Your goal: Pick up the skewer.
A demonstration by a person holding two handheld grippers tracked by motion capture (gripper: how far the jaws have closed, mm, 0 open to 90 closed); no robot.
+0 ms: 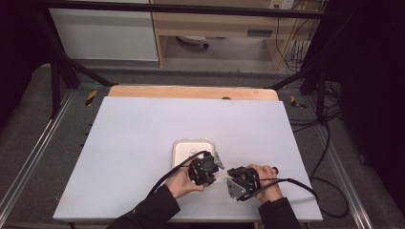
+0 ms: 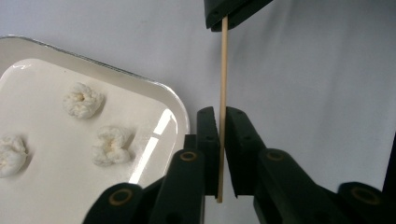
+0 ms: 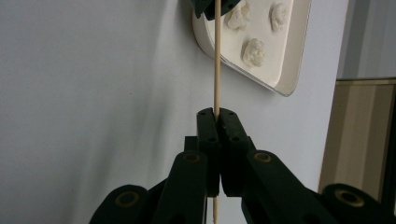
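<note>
A thin wooden skewer (image 2: 224,65) spans the gap between my two grippers, just in front of a white tray (image 1: 193,140). My left gripper (image 2: 222,112) is shut on one end of it, the stick passing between its black jaws. My right gripper (image 3: 217,112) is shut on the other end of the skewer (image 3: 217,60), jaws pressed tight together. From above, the left gripper (image 1: 213,175) and the right gripper (image 1: 230,177) face each other tip to tip, each in a hand. The tray (image 2: 140,79) holds three white puffy pieces (image 2: 83,99), none of them on the stick.
The white table sheet (image 1: 143,143) spreads wide to the left and behind the tray. A wooden strip (image 1: 191,91) runs along the far edge. Black frame posts stand at the back corners. Cables trail off the right side (image 1: 296,183).
</note>
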